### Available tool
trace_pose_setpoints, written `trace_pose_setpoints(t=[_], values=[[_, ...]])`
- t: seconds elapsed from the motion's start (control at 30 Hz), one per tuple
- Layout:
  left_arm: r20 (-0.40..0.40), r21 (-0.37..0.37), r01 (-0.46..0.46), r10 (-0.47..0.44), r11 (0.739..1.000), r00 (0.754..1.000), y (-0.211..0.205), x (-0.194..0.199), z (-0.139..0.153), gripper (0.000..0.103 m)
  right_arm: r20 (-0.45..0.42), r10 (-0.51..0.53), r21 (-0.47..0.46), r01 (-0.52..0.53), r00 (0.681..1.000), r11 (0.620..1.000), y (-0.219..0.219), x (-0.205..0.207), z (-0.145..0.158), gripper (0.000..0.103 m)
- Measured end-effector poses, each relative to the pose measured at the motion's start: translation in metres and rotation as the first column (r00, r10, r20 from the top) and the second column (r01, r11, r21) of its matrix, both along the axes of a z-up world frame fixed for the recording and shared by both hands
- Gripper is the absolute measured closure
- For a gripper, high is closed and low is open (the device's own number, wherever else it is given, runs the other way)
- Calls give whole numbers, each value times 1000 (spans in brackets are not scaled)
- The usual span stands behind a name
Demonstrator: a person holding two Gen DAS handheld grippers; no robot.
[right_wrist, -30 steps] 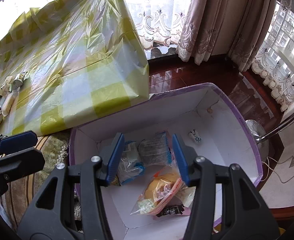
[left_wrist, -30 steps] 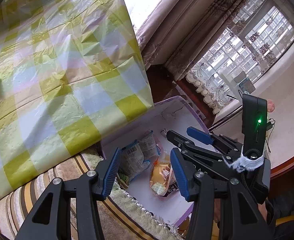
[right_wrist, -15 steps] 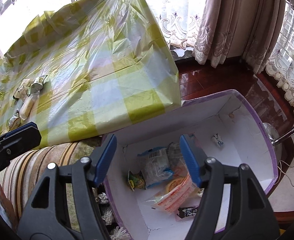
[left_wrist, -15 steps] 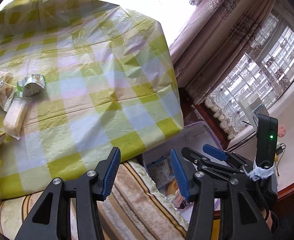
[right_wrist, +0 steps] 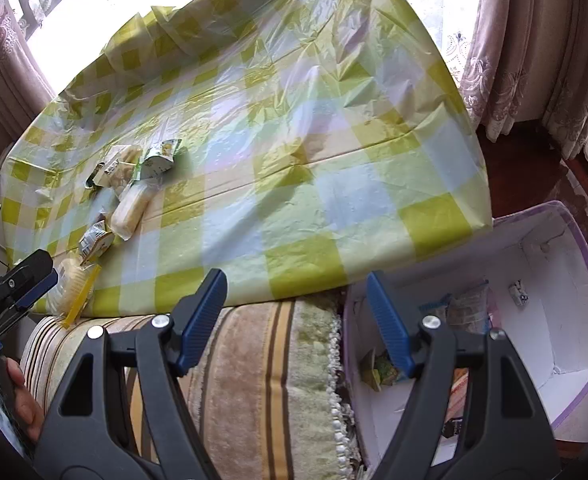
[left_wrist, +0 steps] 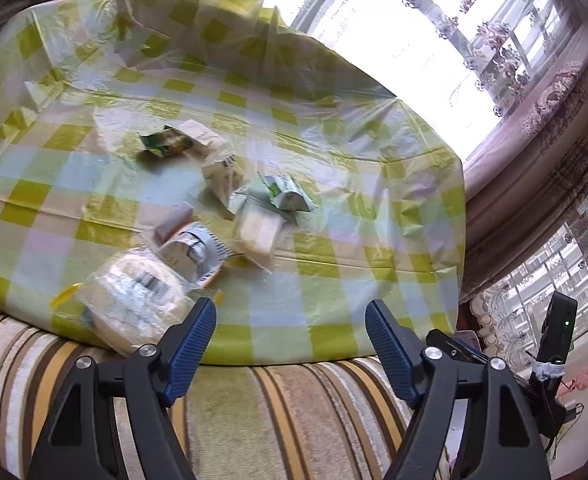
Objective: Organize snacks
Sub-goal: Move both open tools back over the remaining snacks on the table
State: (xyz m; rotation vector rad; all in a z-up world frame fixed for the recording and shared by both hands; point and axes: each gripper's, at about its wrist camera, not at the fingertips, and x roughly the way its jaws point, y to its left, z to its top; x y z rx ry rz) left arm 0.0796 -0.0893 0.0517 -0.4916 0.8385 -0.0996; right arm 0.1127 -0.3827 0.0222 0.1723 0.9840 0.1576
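Several wrapped snacks lie in a loose cluster on the checked tablecloth [left_wrist: 333,208]: a round bread in clear wrap [left_wrist: 134,300] at the near edge, a pale bar [left_wrist: 258,232], a green-white pack [left_wrist: 286,196]. My left gripper [left_wrist: 290,336] is open and empty, just short of the table's near edge, the round bread by its left finger. My right gripper [right_wrist: 297,316] is open and empty above the striped cushion, between the table and the white storage box [right_wrist: 553,368]. The box holds several snack packs [right_wrist: 381,372]. The cluster also shows in the right wrist view [right_wrist: 130,208].
A striped brown cushion [right_wrist: 254,380] runs along the table's near side. Curtains [right_wrist: 533,52] and windows stand behind. The left gripper [right_wrist: 18,288] shows at the left edge of the right wrist view. The box sits low, right of the table's corner.
Both grippers have swung left, away from the box toward the table. The left view now faces the snack cluster. Both stay open and have widened.
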Motion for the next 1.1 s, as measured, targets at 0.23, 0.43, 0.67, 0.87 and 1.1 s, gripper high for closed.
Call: trace_pose_setpoints(t=[0.23,0.43,0.67,0.87,1.1], values=[[-58,0,-164,164,986,985,52,-25,-9,21,12,69,2,-69,998,998,45,11,1,28],[-143,-66,-193,183,979,973,70,-24,-28,21,2,132,4,-132,991,991,76,17,-3,26],[-221,-114,-160,132,981,966,65,-8,-49,21,-11,165,-15,-165,986,986,96,23,-8,24],[-242,-75,-157,135,985,961,64,21,-56,21,-24,171,-15,-172,985,985,102,26,-10,23],[-247,35,-133,137,991,959,64,48,-59,21,-40,169,-4,-169,985,986,110,36,-16,22]])
